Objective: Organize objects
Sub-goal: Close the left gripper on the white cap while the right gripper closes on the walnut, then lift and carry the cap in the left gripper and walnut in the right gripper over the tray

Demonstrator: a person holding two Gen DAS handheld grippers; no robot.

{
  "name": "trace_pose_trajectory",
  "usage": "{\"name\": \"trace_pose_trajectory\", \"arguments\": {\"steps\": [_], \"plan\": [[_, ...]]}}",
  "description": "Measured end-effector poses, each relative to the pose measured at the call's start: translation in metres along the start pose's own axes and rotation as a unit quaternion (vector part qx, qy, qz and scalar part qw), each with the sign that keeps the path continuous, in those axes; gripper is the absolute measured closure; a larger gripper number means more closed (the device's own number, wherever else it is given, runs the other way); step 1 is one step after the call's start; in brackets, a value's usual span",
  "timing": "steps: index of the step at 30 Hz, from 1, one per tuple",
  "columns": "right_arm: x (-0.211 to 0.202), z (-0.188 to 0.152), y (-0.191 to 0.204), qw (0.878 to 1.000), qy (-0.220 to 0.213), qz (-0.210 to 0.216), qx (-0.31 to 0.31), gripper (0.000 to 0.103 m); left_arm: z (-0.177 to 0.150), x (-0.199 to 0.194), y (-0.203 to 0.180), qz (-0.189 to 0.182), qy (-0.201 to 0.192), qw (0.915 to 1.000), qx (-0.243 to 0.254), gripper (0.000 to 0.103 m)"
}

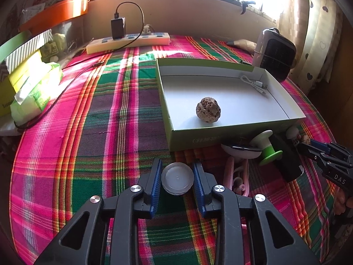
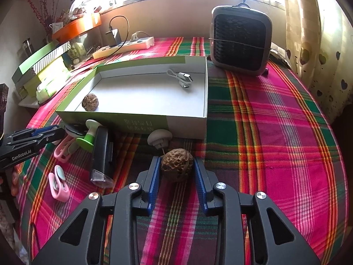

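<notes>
A green box (image 1: 222, 132) with a white inside holds one walnut (image 1: 206, 110) and a white cable (image 1: 256, 85); it shows in the right wrist view too (image 2: 145, 122). My left gripper (image 1: 177, 177) is shut on a clear plastic cap (image 1: 177, 178) just above the plaid cloth, short of the box's near wall. My right gripper (image 2: 177, 165) has its blue pads against a second walnut (image 2: 177, 165) on the cloth before the box. A mushroom-shaped pin (image 2: 159, 138), a black case (image 2: 102, 155), a green-and-white spool (image 2: 89, 137) and pink clips (image 2: 58, 184) lie along the box front.
A small fan heater (image 2: 240, 44) stands behind the box at the right. A power strip with a charger (image 1: 128, 42) lies at the back. Stacked boxes and a tissue pack (image 1: 33, 88) line the left edge. An orange tray (image 1: 55, 15) sits above them.
</notes>
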State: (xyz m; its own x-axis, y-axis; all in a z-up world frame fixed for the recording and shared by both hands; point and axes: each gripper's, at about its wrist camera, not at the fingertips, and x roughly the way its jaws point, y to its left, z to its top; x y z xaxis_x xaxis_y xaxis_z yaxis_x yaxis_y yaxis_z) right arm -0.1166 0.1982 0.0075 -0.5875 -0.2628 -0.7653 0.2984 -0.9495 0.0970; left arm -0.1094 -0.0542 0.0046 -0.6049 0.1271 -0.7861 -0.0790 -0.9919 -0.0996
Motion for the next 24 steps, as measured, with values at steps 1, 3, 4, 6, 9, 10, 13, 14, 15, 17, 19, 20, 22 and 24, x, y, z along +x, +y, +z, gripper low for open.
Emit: {"name": "trace_pose_trajectory", "arguments": {"steps": [1, 3, 4, 6, 9, 10, 13, 14, 15, 17, 19, 20, 22, 24], "plan": [[-0.0005, -0.0005, -0.0006, 1.000, 0.000, 0.002, 0.002, 0.072, -0.0002, 0.0000, -0.0003, 0.000, 0.000, 1.0000, 0.000, 0.077], [-0.0015, -0.0016, -0.0015, 1.000, -0.001, 0.001, 0.006, 0.072, -0.0001, -0.0003, -0.0002, 0.000, 0.000, 1.0000, 0.000, 0.077], [-0.0023, -0.0020, -0.0016, 1.000, -0.002, 0.000, 0.008, 0.072, -0.0002, -0.0004, -0.0002, 0.000, 0.000, 1.0000, 0.000, 0.077], [-0.0028, -0.0021, -0.0029, 1.000, -0.002, 0.001, 0.010, 0.072, -0.0002, -0.0004, -0.0001, 0.000, 0.000, 1.0000, 0.000, 0.077], [-0.0023, -0.0022, -0.0025, 1.000, -0.001, 0.000, 0.009, 0.072, -0.0003, -0.0003, 0.0000, 0.000, 0.000, 1.0000, -0.001, 0.077], [-0.0026, -0.0027, -0.0022, 1.000, -0.001, 0.000, 0.009, 0.072, -0.0005, -0.0003, -0.0002, 0.000, -0.001, 1.0000, 0.000, 0.077], [-0.0026, -0.0028, -0.0021, 1.000, -0.001, -0.001, 0.009, 0.072, -0.0007, -0.0012, 0.0001, 0.001, -0.002, 1.0000, 0.000, 0.077], [-0.0027, -0.0029, -0.0021, 1.000, -0.001, -0.002, 0.009, 0.072, -0.0006, -0.0011, 0.0000, 0.001, -0.002, 1.0000, 0.001, 0.078], [-0.0028, -0.0029, -0.0020, 1.000, -0.001, -0.002, 0.009, 0.072, -0.0007, -0.0015, -0.0001, 0.001, -0.002, 1.0000, 0.002, 0.078], [-0.0028, -0.0029, -0.0019, 1.000, -0.002, -0.002, 0.009, 0.072, -0.0007, -0.0018, -0.0001, 0.001, -0.002, 1.0000, 0.002, 0.078], [-0.0032, -0.0026, -0.0018, 1.000, -0.003, 0.000, 0.008, 0.072, -0.0008, -0.0020, -0.0003, 0.001, -0.002, 1.0000, 0.002, 0.078], [-0.0033, -0.0025, -0.0018, 1.000, -0.003, 0.000, 0.009, 0.072, -0.0004, -0.0023, -0.0003, 0.001, -0.002, 1.0000, 0.001, 0.078], [-0.0039, -0.0027, -0.0016, 1.000, -0.004, -0.001, 0.009, 0.072, -0.0012, -0.0022, -0.0001, -0.001, -0.002, 1.0000, 0.002, 0.078], [-0.0043, -0.0026, -0.0019, 1.000, -0.005, 0.000, 0.010, 0.072, -0.0011, -0.0024, 0.0001, 0.000, -0.002, 1.0000, 0.002, 0.078]]}}
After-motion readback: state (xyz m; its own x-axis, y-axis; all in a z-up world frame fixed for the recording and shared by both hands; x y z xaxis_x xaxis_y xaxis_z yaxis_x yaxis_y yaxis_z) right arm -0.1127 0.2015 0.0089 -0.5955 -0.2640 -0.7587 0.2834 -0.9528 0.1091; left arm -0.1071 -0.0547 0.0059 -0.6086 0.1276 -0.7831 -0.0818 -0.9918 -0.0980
